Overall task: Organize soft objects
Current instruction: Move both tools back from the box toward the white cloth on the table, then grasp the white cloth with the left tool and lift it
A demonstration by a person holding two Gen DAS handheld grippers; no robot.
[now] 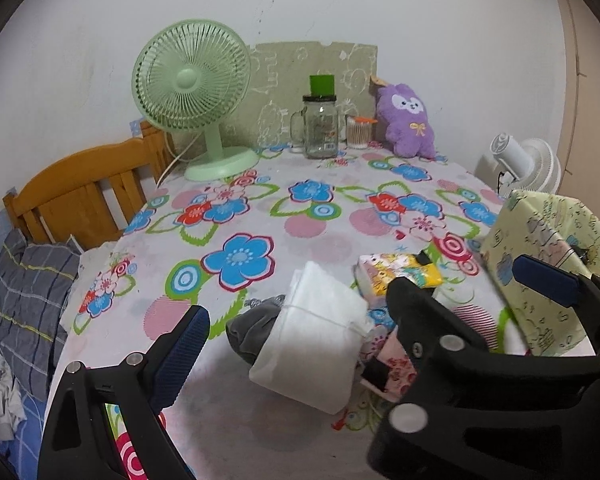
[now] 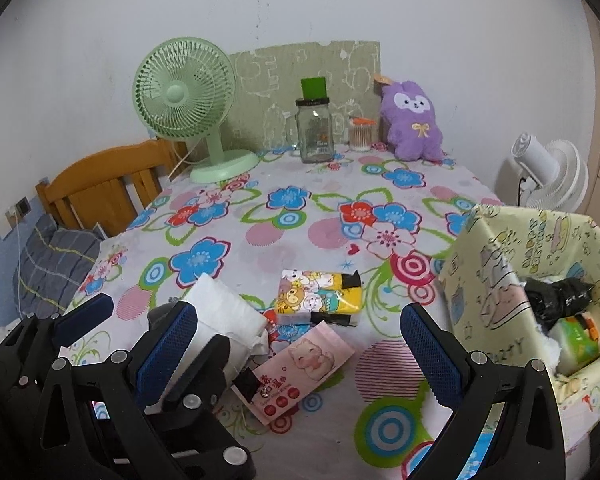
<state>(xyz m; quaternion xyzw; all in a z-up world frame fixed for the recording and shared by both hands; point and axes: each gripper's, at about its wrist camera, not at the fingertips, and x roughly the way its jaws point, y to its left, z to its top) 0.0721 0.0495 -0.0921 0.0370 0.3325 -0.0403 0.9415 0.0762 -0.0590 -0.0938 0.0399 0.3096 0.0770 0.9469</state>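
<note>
At the bottom of the left wrist view, the left claw (image 1: 296, 344) stands wide open, its blue-padded fingers (image 1: 180, 356) spread to either side of a white soft packet tied round with thin string (image 1: 320, 328), which lies low in the middle of the frame on the surface covered with a floral-print cloth (image 1: 260, 208). The claw frames the packet without touching it, which suggests it is lining up for a grasp. A grey bundle of cloth (image 1: 252, 328) pokes out from under the packet's left side.

In the right wrist view the right claw (image 2: 300, 340) is also open and empty, fingers well apart at the lower corners. Between them lies a flat pink packet printed with a cartoon cat (image 2: 304, 368), and just beyond it a yellow cartoon-print tissue pack (image 2: 320, 292), both loose on the cloth and apparently waiting to be sorted.

At the right edge sits a pale green box covered in cartoon-print paper (image 2: 500, 272), its open top towards the camera. A black crumpled item (image 2: 560, 300) and a green pack (image 2: 576, 340) already lie inside, so it looks like the place the soft things are meant to go.

Farther back, in the upper middle against the wall, stand a mint green desk fan (image 2: 184, 100), a clear glass jar with a handle (image 2: 314, 132) and a purple plush rabbit (image 2: 412, 124).
</note>
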